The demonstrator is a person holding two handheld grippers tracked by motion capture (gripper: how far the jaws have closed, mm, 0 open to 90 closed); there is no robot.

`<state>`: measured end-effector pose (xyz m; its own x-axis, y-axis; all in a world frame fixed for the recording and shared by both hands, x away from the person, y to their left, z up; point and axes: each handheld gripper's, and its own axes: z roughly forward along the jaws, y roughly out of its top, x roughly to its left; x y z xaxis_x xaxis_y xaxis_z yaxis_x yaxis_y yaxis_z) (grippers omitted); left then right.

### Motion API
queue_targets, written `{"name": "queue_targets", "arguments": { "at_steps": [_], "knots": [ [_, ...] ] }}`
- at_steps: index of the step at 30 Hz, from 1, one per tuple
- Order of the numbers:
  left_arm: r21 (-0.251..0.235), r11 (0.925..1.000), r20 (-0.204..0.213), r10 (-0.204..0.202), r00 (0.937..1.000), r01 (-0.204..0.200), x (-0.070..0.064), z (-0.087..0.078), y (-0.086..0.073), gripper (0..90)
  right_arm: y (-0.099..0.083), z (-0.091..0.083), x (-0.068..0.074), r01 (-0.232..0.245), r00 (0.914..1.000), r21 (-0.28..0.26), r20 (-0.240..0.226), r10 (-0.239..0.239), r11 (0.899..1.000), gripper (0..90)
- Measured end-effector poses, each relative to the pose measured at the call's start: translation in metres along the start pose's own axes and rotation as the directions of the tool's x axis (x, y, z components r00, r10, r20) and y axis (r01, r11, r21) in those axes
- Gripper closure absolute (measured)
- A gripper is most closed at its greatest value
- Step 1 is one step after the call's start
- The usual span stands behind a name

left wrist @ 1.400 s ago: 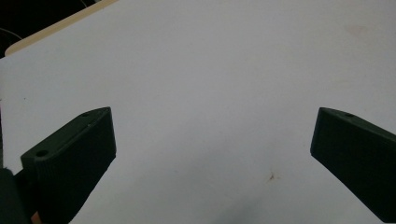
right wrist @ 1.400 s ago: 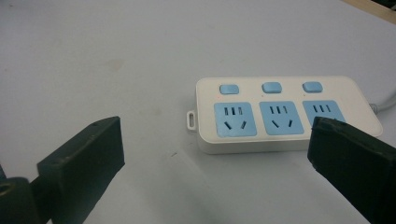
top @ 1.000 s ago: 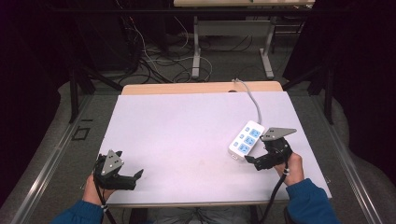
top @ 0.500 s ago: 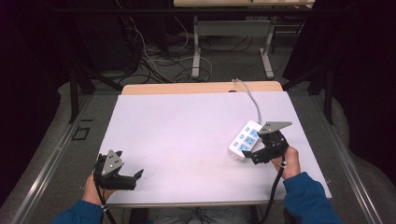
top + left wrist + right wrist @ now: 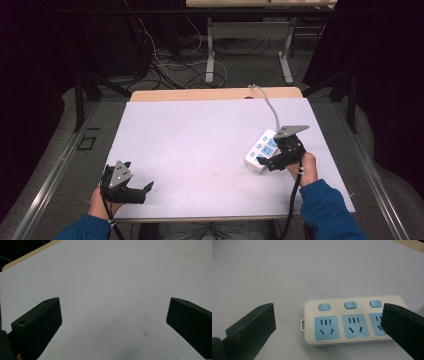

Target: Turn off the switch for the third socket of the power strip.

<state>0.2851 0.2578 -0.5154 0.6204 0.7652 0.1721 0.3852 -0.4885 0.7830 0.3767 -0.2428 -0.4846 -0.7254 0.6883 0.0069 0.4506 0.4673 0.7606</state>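
A white power strip (image 5: 260,148) with blue sockets and blue switches lies flat at the right of the white table (image 5: 200,140). Its grey cable (image 5: 270,107) runs to the table's back edge. My right gripper (image 5: 268,162) hovers at the strip's near end, open, nothing between the jaws. In the right gripper view the power strip (image 5: 342,322) lies ahead between the wide-apart jaws of the right gripper (image 5: 328,313), and the right jaw covers part of the third socket. My left gripper (image 5: 139,181) rests open at the table's front left corner. The left gripper (image 5: 113,312) faces bare tabletop.
Beyond the table's wooden back edge (image 5: 200,94), the floor holds tangled cables (image 5: 165,65) and the legs of another table (image 5: 210,50). A metal rail (image 5: 55,170) runs along the left side. A small dark speck (image 5: 145,334) marks the tabletop by the left gripper.
The right gripper has moved forward and slightly left, from beside the strip's near end to over it. The left gripper has stayed in place.
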Motion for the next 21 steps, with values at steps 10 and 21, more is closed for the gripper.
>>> {"name": "queue_targets", "arguments": {
  "at_steps": [10, 21],
  "knots": [
    [-0.003, 1.0, -0.003, 0.003, 1.0, -0.003, 0.0, 0.001, 0.0, 0.0, 0.004, 0.013, -0.006, -0.024, 0.9996, 0.017, -0.01, 0.025, 1.0, 0.0],
    [0.0, 1.0, -0.006, 0.006, 1.0, -0.006, 0.0, 0.001, 0.0, 0.0, 0.007, 0.021, -0.011, -0.042, 0.9989, 0.013, -0.021, 0.042, 0.999, 0.0]
  ]
}}
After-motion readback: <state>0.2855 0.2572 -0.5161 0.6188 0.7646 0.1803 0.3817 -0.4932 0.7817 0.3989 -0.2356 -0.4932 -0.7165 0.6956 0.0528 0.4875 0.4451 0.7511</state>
